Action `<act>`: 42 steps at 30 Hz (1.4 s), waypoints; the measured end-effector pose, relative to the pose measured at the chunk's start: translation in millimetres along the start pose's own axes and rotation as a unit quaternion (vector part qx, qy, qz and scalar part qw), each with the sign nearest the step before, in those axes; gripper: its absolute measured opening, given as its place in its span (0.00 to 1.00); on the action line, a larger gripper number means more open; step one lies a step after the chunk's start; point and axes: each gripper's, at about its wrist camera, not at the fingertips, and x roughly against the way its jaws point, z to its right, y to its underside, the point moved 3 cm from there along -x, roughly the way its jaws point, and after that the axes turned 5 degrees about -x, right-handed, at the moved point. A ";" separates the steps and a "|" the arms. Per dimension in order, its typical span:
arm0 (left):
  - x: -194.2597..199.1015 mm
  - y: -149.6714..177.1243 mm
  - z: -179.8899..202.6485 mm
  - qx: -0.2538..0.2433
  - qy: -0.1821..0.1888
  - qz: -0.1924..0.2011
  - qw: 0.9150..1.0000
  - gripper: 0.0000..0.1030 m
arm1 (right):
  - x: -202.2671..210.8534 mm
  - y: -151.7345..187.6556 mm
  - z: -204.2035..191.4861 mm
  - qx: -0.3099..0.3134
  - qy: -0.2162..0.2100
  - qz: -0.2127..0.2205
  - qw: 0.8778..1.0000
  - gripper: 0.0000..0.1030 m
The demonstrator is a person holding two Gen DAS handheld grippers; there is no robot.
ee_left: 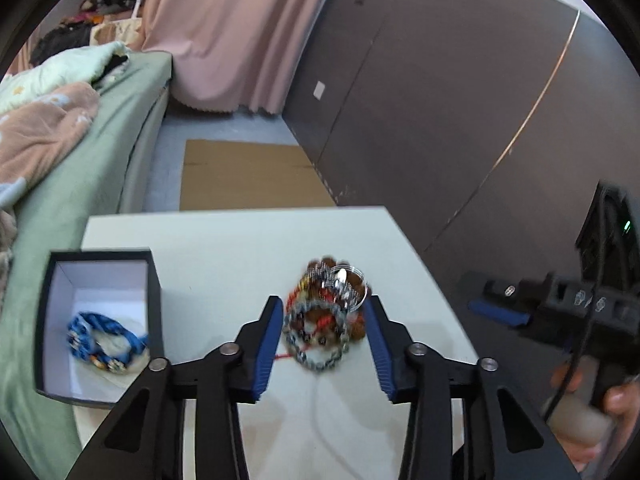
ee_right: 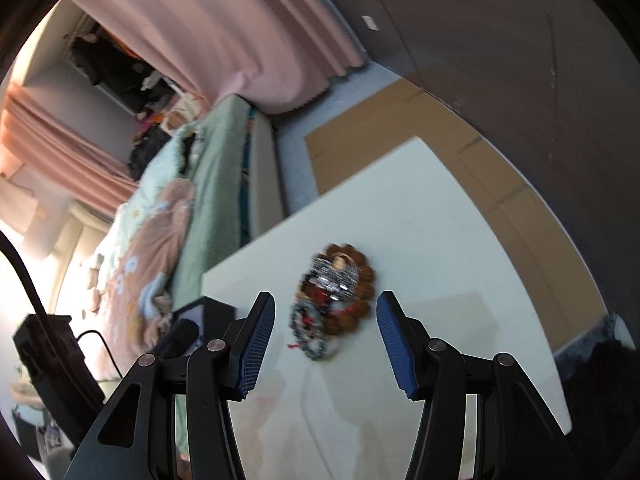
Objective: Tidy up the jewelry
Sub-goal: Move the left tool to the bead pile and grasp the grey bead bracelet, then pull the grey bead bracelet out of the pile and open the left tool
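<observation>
Blue pads of my left gripper (ee_left: 325, 330) spread around the bracelet pile (ee_left: 328, 314) — right gripper (ee_right: 326, 338) spread too; no writing legible on the black box (ee_left: 156, 288).

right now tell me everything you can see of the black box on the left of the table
The black box is a lidless rectangular gift box, apparently cardboard, black outside and white inside. It sits upright at the table left edge, beside the bed. Inside lies a blue braided bracelet on something pale that is too blurred to name. Neither gripper touches it; the left gripper is open beside it, around the jewelry pile.
</observation>
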 end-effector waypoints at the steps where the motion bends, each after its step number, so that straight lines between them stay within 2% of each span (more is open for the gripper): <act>1: -4.2 3.2 1.4 -0.002 0.000 -0.006 1.000 0.41 | -1.0 1.2 3.2 -0.004 0.004 -0.003 1.000 0.52; 3: -9.7 7.6 7.3 -0.008 0.009 -0.009 1.000 0.41 | -2.4 1.5 7.1 -0.005 0.007 -0.009 1.000 0.52; 6: -18.7 12.4 18.3 -0.033 0.005 -0.014 0.999 0.41 | -2.4 1.0 12.0 -0.012 0.006 -0.014 1.000 0.52; 9: -30.5 18.4 25.5 -0.030 0.017 -0.030 0.999 0.41 | -3.4 -0.2 17.0 -0.025 0.005 -0.018 1.000 0.52; 17: -51.6 30.3 33.1 -0.042 0.007 -0.052 0.998 0.41 | -9.0 1.0 23.0 -0.041 0.010 -0.033 0.999 0.52; 23: -70.8 38.4 33.3 -0.042 -0.006 -0.077 0.996 0.27 | -11.1 1.5 28.7 -0.054 0.013 -0.042 0.998 0.52; 26: -80.3 42.4 31.1 -0.039 -0.007 -0.092 0.995 0.15 | -13.5 2.7 29.1 -0.054 0.012 -0.047 0.997 0.52; 31: -72.8 37.2 29.6 -0.038 -0.008 -0.080 0.996 0.09 | -20.0 5.4 25.2 -0.053 0.009 -0.056 0.997 0.52; 37: -39.2 19.0 21.1 -0.022 0.010 -0.041 0.999 0.08 | -32.9 10.5 20.4 -0.056 -0.008 -0.076 0.996 0.52; 42: -19.7 7.8 2.3 0.000 0.002 -0.019 1.000 0.07 | -43.2 15.6 13.9 -0.059 -0.025 -0.091 0.994 0.52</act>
